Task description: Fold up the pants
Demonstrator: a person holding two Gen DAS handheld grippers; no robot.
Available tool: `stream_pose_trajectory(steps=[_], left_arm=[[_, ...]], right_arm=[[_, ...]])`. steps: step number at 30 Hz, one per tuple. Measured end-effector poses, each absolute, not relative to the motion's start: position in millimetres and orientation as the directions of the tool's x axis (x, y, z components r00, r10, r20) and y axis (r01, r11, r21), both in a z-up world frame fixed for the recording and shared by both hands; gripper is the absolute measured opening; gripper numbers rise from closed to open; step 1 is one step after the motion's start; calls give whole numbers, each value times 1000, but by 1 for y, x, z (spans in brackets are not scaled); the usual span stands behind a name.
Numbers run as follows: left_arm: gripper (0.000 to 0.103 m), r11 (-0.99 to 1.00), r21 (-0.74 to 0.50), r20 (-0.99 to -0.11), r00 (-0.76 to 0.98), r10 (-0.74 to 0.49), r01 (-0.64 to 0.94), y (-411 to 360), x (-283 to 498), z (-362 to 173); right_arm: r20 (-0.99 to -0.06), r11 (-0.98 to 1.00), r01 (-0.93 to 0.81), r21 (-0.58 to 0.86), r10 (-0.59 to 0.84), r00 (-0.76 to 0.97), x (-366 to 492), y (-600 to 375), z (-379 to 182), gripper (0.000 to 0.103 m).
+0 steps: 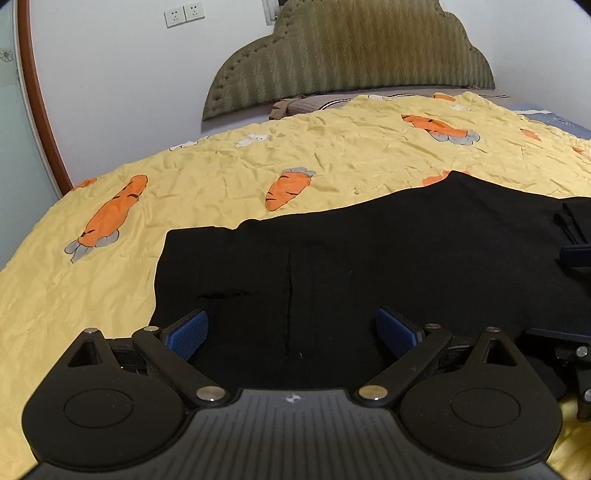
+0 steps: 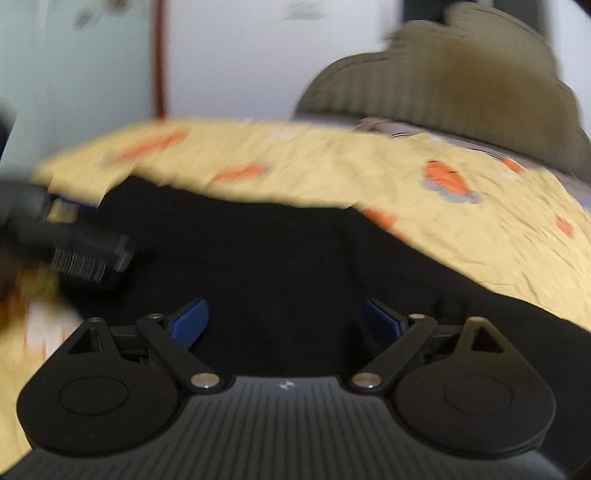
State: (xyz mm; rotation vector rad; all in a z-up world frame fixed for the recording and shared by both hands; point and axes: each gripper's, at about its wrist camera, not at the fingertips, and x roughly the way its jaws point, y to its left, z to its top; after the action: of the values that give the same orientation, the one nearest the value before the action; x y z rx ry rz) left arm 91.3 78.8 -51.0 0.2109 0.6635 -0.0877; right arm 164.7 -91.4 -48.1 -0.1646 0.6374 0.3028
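Black pants lie spread flat on a yellow bedspread with a carrot print. My left gripper hovers over the near part of the pants, jaws wide apart, blue pads bare with nothing between them. The right wrist view is blurred. There the pants fill the middle, and my right gripper stands open above them, its blue pads holding nothing. Part of the other gripper shows at each view's edge: the right one and the left one.
An olive padded headboard stands at the far end of the bed against a white wall with two sockets. A wood-framed glass door is on the left. Bare bedspread stretches beyond the pants.
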Motion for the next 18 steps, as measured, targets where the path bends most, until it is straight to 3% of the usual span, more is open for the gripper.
stream_pose_trajectory(steps=[7,10,13,18], left_arm=[[98,962,220,-606,795,4,163,76,72,-50],[98,972,178,-614,789,-13,155,82,71,-51],[98,971,178,-617,787,-17,160,83,71,-51],[99,972,191,-615,789,8,139,79,69,-51]], right_arm=[[-585,950,-307,-51,221,781,150,-99,-36,87],[-596,931,-357,-80,243,766,141,-86,-40,89],[-585,940,-324,-108,203,785,141,-83,-53,99],[-596,952,-296,-82,191,780,143,-87,-43,96]])
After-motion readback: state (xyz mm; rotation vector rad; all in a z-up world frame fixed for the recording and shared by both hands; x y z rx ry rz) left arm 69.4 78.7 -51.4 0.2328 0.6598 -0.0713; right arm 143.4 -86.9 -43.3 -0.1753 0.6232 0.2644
